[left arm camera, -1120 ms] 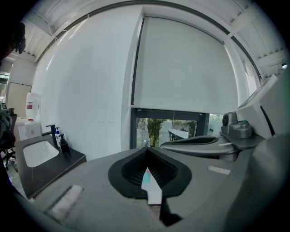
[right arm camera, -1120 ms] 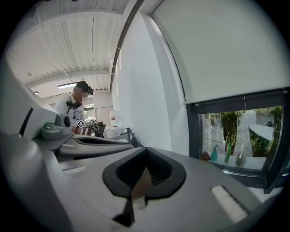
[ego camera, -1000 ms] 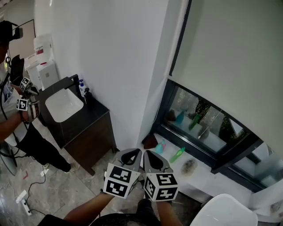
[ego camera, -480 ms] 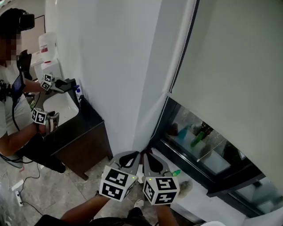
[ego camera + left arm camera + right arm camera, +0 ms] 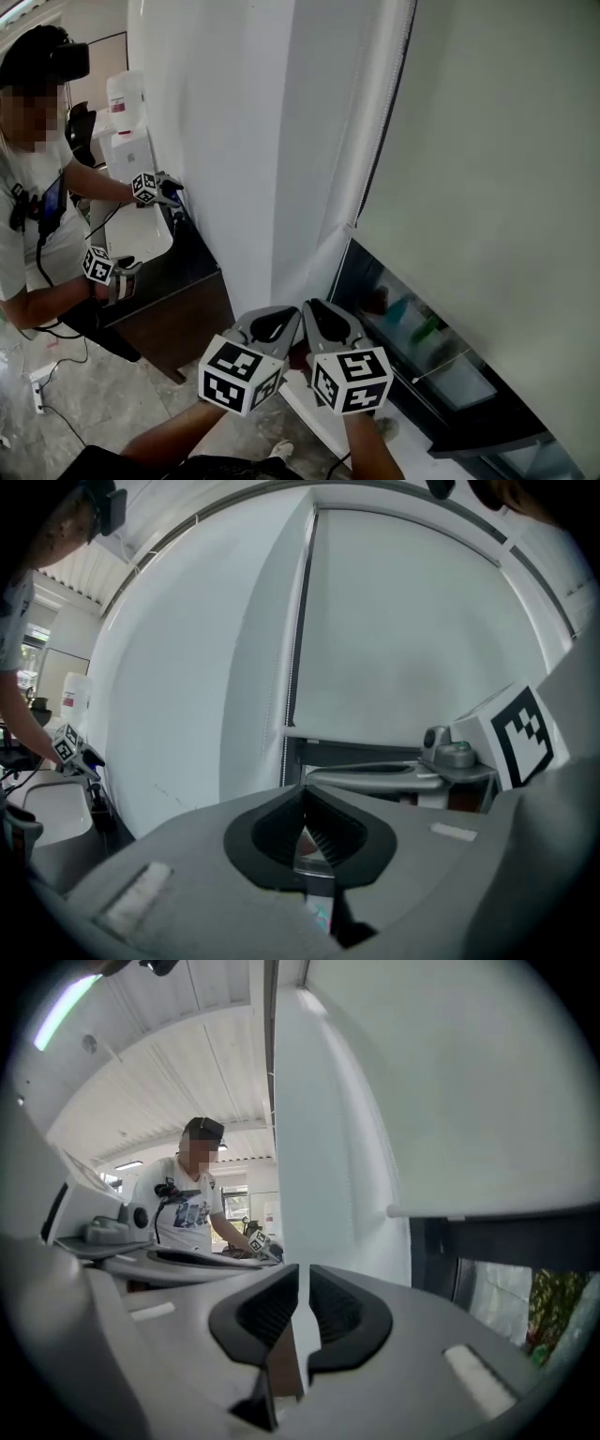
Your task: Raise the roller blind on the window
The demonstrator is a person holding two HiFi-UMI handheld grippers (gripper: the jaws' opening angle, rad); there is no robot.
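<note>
Off-white fabric of the roller blind (image 5: 487,169) covers most of the window; its bottom bar (image 5: 427,267) hangs low, leaving only a strip of window glass (image 5: 422,342) exposed beneath it. By this evidence the raising has not begun: the blind is down and neither tool touches it or its control cord (image 5: 292,677), which runs down the blind's left edge beside the white wall corner (image 5: 309,187). The left tool (image 5: 302,791) is fully closed with nothing in it. The right tool (image 5: 303,1277) has just been opening; its jaws stand a narrow slit apart and nothing is between them. Both tools are side by side in front of the corner, pointing toward it, below the bar. Remaining steps, as judged: reach the cord, grip it, pull. The cord's lower loop is not visible, its beads barely resolve, and the blind's upper roller is cut off in every view.
</note>
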